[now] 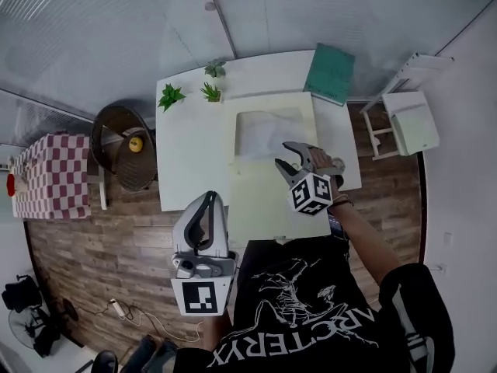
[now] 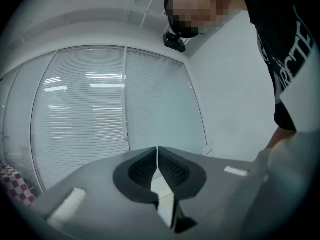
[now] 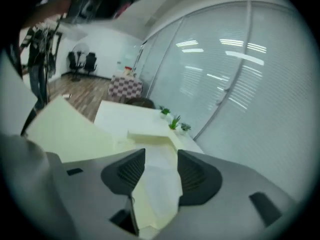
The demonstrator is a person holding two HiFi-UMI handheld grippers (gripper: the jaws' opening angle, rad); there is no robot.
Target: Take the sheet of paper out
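The white, slightly crumpled sheet of paper (image 1: 260, 132) is lying on the wide pale yellow paper folder (image 1: 264, 204), which is spread flat on the white tabletop (image 1: 190, 158). Yellow is showing around the sheet on every side, so it is sitting inside the folder's outline, not clear of it.

The right claw (image 1: 286, 155) is hovering with its jaws spread apart, pointing away from the person and a little to their left. Its tips are hanging over the sheet's near right corner, and most of the paper is stretching onward from there, ahead and leftward. In the right gripper view the sheet is filling the gap between the two pads and running on beyond them. Neither pad is pressing it. The sheet looks somewhat longer across the tabletop than deep, so the claw is meeting it at a corner, not along a long edge.

The left claw (image 1: 211, 196) is hanging low by the person's body, off the tabletop's near edge, with its jaws closed together on nothing. It is well apart from the folder, so the right claw is clearly the nearer one.
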